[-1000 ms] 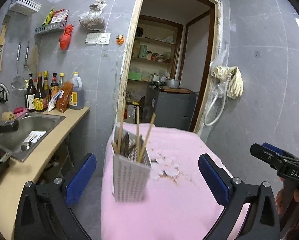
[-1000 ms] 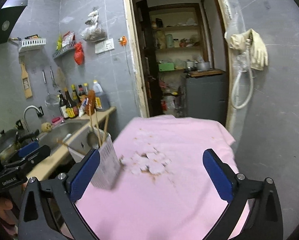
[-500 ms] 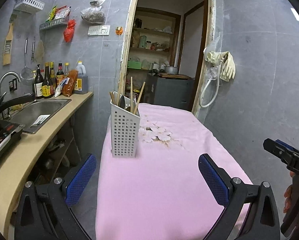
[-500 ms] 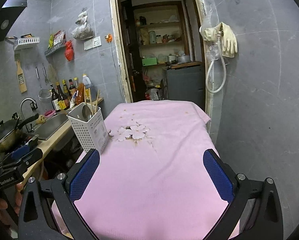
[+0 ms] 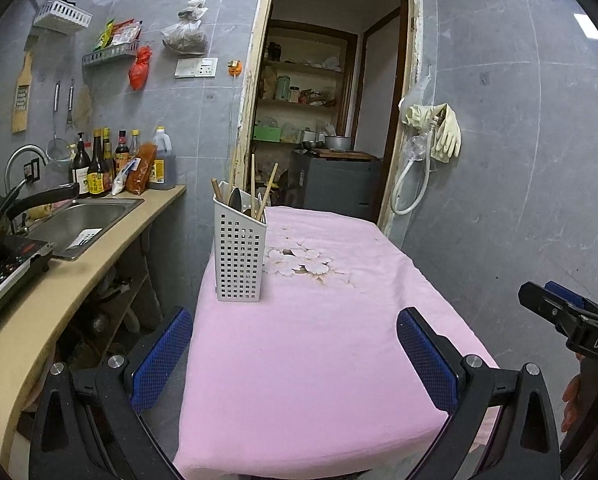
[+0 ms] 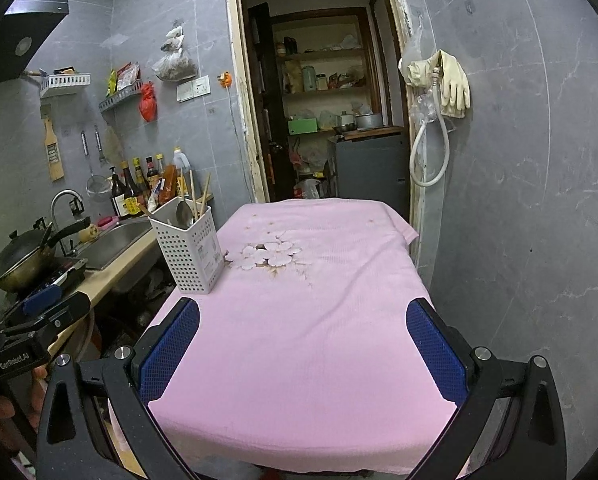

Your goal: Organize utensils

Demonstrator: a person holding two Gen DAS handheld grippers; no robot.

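While both hang above the tablecloth, left claw wide apart — empty, right claw likewise.

Readable text: "DAS" in white on the black body of the right tool, seen from the left wrist view; rest of the word cut off. "ConRoboLAI" or close to it, white on the black left tool, right wrist view. Bottle labels and wall board lettering too small to read
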